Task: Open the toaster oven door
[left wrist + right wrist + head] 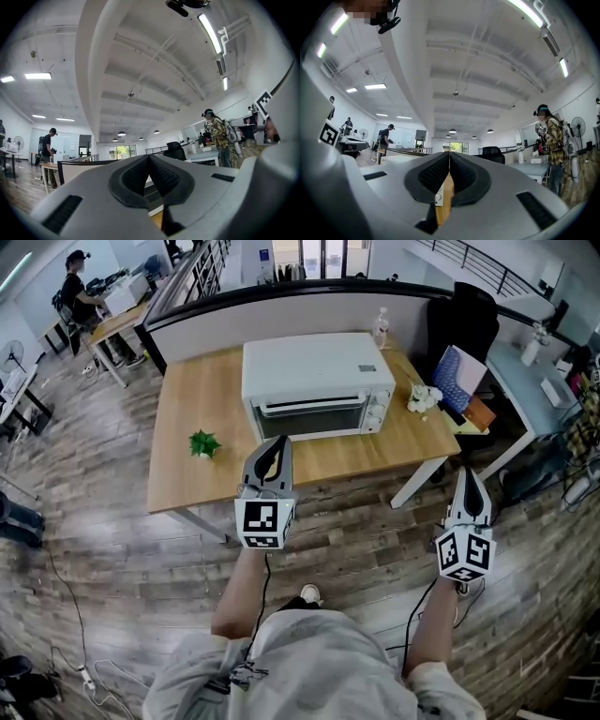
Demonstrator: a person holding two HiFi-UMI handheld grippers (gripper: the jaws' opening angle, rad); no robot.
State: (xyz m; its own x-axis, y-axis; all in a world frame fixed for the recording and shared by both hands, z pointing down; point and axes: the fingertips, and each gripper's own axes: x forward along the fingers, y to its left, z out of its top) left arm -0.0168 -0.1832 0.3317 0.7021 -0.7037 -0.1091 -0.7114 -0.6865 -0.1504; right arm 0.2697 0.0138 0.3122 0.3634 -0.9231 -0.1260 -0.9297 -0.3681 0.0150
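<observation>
A white toaster oven (pixel 317 384) stands on the wooden table (pixel 197 399), its glass door shut and its handle bar across the top of the door. My left gripper (pixel 277 445) hovers just in front of the table's near edge, below the oven's left half, jaws shut and empty. My right gripper (pixel 469 476) hangs over the floor off the table's right front corner, also shut on nothing. In the left gripper view the pads (pixel 161 176) meet, with a strip of the oven behind them. In the right gripper view the pads (pixel 461 176) meet too, the table edge showing between them.
A small green plant (pixel 203 442) sits at the table's left front. A bottle (pixel 381 327) and a small white figure (pixel 422 397) stand to the oven's right. A black chair (pixel 464 320) and a second desk (pixel 534 381) are at the right. People stand in the room.
</observation>
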